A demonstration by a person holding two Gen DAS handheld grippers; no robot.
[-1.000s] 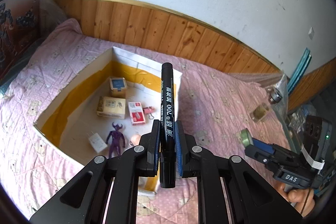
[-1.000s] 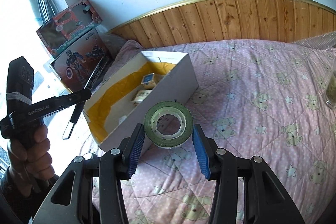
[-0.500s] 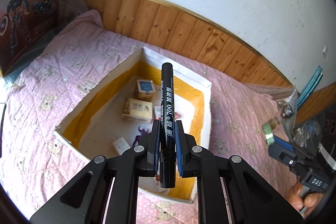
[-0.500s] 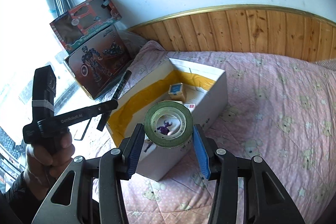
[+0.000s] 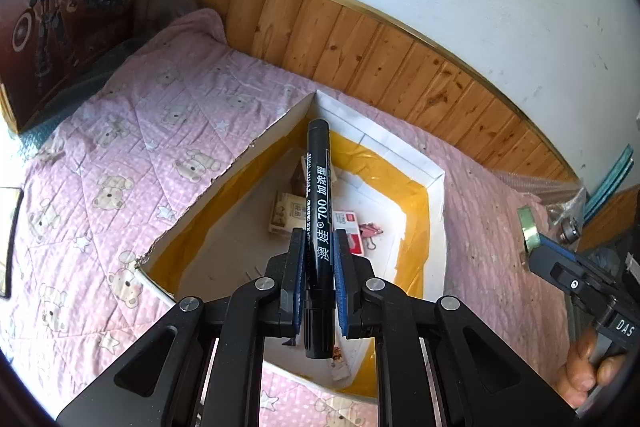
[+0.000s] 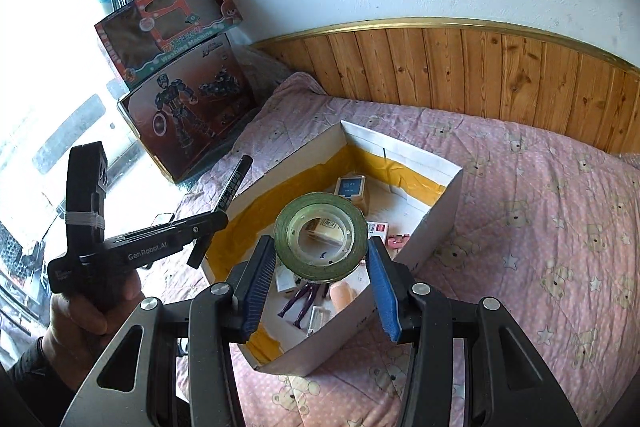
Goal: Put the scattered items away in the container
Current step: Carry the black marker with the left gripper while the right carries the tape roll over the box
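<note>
My left gripper (image 5: 318, 259) is shut on a black marker pen (image 5: 318, 187) that points forward over the white cardboard box (image 5: 434, 187) with yellow tape inside. My right gripper (image 6: 322, 263) is shut on a green tape roll (image 6: 320, 231) and holds it above the same box (image 6: 440, 227). The box holds small cartons (image 5: 286, 213), a red-and-white pack (image 5: 348, 229), a pink clip (image 5: 370, 229) and a purple figure (image 6: 304, 301). The left gripper with the pen shows at the left of the right wrist view (image 6: 236, 183). The right gripper shows at the right edge of the left wrist view (image 5: 532, 241).
The box lies on a pink bear-print quilt (image 6: 540, 219) against a wood-panelled wall (image 6: 480, 75). Two toy boxes (image 6: 188, 115) stand at the quilt's far left by the window. A plastic bag with small bottles (image 5: 568, 211) lies at the right.
Both grippers have moved toward the box and now hang over its opening. The marker and the tape roll stay held.
</note>
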